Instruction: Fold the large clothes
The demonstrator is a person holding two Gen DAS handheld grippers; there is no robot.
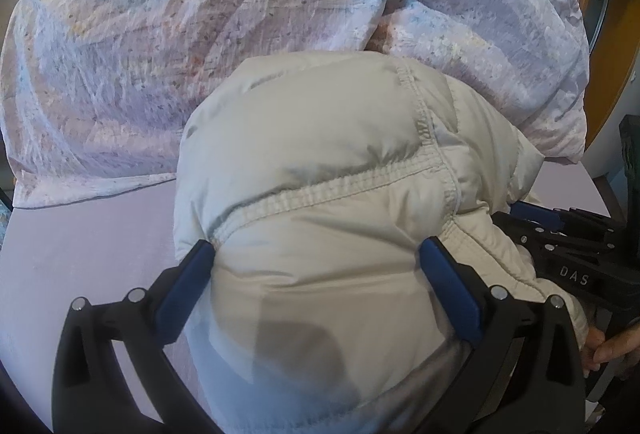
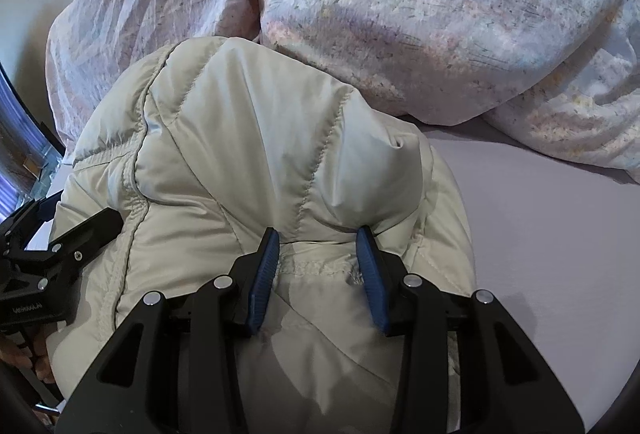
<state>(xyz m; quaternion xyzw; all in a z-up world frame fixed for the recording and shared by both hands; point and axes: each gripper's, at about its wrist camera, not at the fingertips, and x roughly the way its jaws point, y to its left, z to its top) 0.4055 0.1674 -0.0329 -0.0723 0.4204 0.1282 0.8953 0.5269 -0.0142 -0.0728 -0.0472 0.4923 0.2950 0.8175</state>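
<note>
A cream puffy quilted jacket (image 1: 320, 170) lies bunched on a lilac bed sheet (image 1: 88, 258); it also fills the right wrist view (image 2: 248, 138). My left gripper (image 1: 316, 254) is wide open, its blue pads on either side of a thick bulge of the jacket. My right gripper (image 2: 318, 238) has its blue pads closed in on a fold of the jacket near a seam, pinching the padding between them. The right gripper's black body shows at the right edge of the left wrist view (image 1: 576, 254), and the left gripper's body shows at the left of the right wrist view (image 2: 52, 254).
A crumpled pastel floral duvet (image 1: 208, 34) is heaped behind the jacket; it also shows in the right wrist view (image 2: 440, 26). Bare lilac sheet (image 2: 552, 258) lies to the right. A yellow wooden frame (image 1: 612, 46) stands at the far right.
</note>
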